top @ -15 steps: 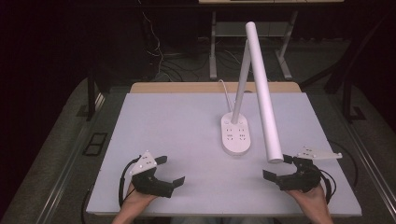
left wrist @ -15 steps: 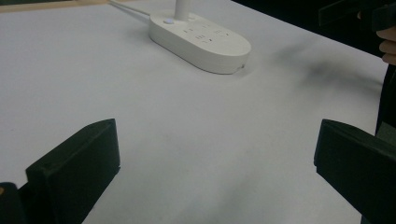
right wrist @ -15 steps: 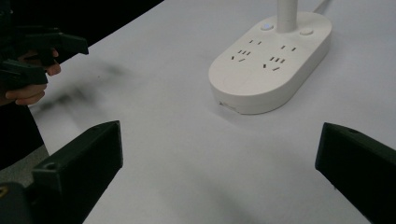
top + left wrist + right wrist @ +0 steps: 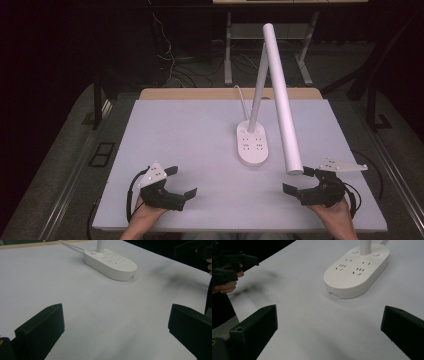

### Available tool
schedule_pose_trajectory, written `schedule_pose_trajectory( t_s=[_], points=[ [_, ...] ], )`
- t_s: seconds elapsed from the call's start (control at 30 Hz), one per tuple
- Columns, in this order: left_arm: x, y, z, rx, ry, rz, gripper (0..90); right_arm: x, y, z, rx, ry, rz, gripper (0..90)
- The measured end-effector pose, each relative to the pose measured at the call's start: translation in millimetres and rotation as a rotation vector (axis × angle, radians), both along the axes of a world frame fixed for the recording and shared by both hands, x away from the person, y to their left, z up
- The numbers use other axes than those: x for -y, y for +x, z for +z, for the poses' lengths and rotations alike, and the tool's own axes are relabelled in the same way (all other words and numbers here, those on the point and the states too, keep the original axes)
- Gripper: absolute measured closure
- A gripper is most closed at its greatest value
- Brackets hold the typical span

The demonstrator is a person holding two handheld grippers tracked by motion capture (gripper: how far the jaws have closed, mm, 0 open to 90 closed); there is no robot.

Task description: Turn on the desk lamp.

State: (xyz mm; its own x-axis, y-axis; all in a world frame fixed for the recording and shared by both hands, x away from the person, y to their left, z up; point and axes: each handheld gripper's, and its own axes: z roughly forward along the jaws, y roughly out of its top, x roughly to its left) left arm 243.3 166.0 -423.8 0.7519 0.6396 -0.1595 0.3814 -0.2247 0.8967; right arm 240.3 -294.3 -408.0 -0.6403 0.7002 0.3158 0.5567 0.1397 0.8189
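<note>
A white desk lamp stands mid-table, its oval base (image 4: 252,145) carrying sockets and buttons. A slim stem rises from the base, and the long tube head (image 4: 281,100) slants down toward the near right. My left gripper (image 4: 181,182) rests at the near left of the table, open, nothing between its jaws. My right gripper (image 4: 299,180) rests at the near right, just below the tube's lower end, open and empty too. The base (image 4: 110,263) lies ahead in the left gripper view, and the base (image 4: 357,269) lies close ahead in the right gripper view.
The white table top (image 4: 190,135) has a wooden strip along its far edge. The lamp's cord (image 4: 241,100) runs back off that edge. Dark floor, cables and table legs lie beyond. The other hand and its gripper (image 4: 229,267) appear at the left of the right gripper view.
</note>
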Motion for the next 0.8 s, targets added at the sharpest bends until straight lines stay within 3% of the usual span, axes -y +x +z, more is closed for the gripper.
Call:
schedule_pose_trajectory(
  t_s=[0.43,0.8],
  points=[
    [-1.4,-1.3,1.3,0.009,-0.013,0.017,0.0,-1.9,1.9,2.1,-0.017,0.000,0.016,0.4],
    [-3.0,-1.5,1.5,0.008,-0.015,0.024,0.0,-4.8,4.9,9.2,-0.039,-0.039,0.025,0.4]
  ],
)
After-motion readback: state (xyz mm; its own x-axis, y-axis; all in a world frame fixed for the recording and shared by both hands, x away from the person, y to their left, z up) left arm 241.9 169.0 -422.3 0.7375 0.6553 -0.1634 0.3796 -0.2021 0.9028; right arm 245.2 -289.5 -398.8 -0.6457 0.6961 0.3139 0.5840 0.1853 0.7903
